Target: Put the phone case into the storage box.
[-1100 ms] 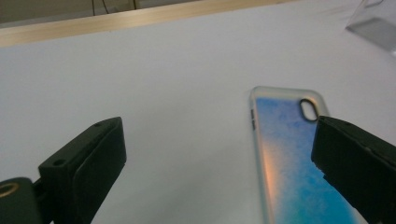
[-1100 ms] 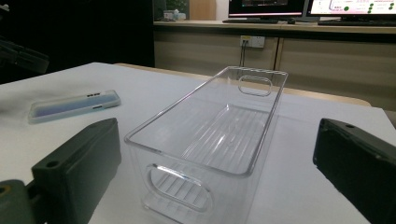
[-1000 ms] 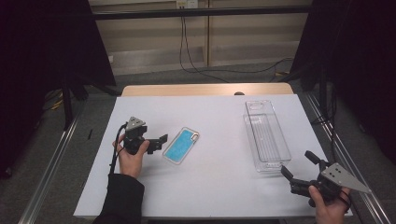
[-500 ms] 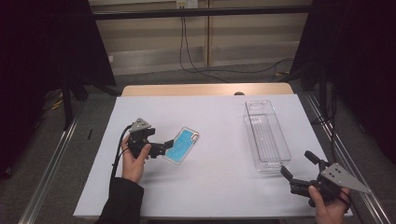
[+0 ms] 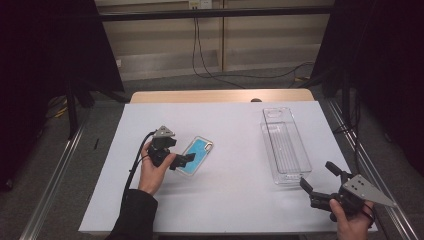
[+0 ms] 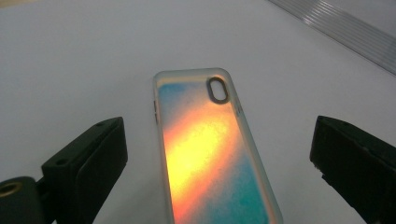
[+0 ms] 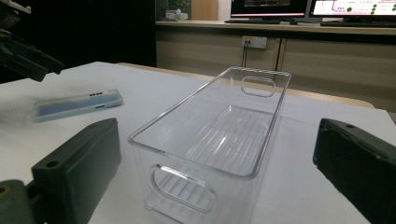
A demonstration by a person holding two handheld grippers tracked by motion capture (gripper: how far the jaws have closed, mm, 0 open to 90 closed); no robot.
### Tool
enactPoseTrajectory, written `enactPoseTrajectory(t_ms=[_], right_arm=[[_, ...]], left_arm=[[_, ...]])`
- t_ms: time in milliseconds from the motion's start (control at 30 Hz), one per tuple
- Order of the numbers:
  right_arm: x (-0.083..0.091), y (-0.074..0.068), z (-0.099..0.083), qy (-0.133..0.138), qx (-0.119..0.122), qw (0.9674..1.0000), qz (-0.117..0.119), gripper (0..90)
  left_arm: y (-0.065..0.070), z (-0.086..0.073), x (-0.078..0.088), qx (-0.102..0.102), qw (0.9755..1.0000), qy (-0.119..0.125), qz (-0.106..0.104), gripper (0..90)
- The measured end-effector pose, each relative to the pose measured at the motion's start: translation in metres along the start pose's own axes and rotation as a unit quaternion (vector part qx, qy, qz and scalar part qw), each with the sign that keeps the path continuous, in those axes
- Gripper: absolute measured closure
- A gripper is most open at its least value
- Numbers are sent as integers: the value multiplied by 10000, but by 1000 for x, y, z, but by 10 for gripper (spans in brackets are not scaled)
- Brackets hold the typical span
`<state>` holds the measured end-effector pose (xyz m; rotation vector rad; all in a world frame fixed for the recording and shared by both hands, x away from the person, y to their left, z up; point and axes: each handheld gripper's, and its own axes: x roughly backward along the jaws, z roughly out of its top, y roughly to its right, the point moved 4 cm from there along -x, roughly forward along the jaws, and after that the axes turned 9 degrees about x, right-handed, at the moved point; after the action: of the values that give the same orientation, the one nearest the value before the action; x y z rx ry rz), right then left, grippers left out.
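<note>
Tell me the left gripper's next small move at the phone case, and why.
Probably ease the left gripper a little further forward and down, then close. Its black jaws stand wide open on either side of the translucent blue and orange phone case, which lies flat on the white table, not yet gripped. The right gripper hovers open by the clear plastic bin.

Bright overhead light floods the white table (image 5: pixel 240 125), surroundings fall dark, and warm orange glare streaks the phone case (image 6: pixel 210 154).
</note>
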<state>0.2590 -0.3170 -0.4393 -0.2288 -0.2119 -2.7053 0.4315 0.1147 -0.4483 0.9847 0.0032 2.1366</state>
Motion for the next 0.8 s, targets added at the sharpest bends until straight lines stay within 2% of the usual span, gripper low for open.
enactPoseTrajectory(t_ms=[200, 267, 433, 667, 800], right_arm=[[0, 0, 0, -3, -15, 10000, -3, 2], [-1, 0, 0, -4, -24, 10000, -4, 2], [0, 0, 0, -5, -18, 10000, 0, 2], [-1, 0, 0, -11, 15, 10000, 22, 2], [-1, 0, 0, -14, 11, 10000, 22, 2]], left_arm=[[-2, 1, -13, -26, 9994, -286, 169, 43], [-3, 1, -17, -48, 9991, -382, 165, 44], [-4, 2, -26, -147, 9965, -747, 336, 44], [1, 4, -36, -315, 9926, -1106, 391, 49], [1, 1, -42, -239, 9904, -1287, 435, 50]])
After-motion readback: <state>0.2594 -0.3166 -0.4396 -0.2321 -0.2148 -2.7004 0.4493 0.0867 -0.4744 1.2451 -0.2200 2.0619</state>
